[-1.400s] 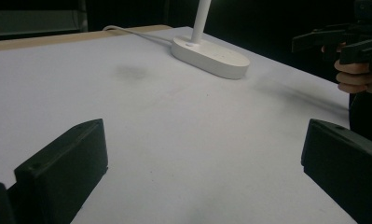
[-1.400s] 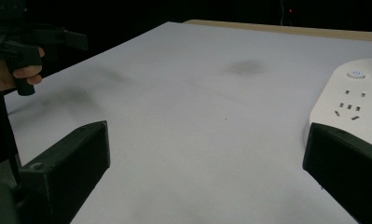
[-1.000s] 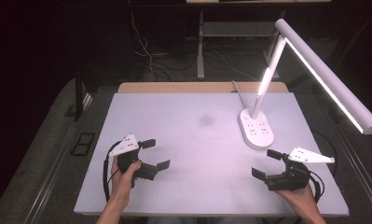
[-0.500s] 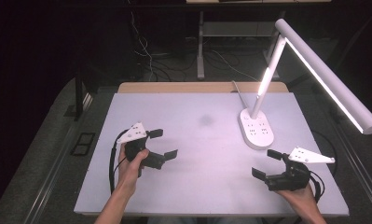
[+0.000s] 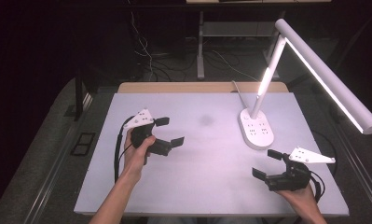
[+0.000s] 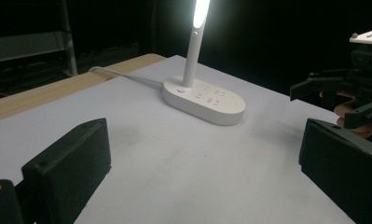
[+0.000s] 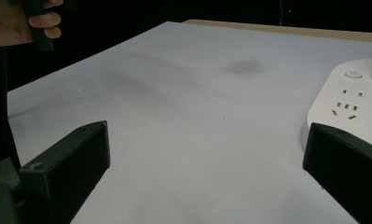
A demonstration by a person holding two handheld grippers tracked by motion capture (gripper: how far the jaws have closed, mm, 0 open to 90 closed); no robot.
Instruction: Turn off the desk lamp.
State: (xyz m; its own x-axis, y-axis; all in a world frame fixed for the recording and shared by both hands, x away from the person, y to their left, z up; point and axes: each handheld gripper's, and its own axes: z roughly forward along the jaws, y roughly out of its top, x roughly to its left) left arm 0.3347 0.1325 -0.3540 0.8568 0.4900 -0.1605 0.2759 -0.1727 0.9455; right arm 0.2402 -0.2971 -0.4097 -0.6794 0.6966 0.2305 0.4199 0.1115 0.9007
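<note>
Holding both tongs wide open, empty: my left tongs above bench mid-left, right tongs near lamp base, touching nothing.

Bare table between grippers; lamp blocks far right.
</note>
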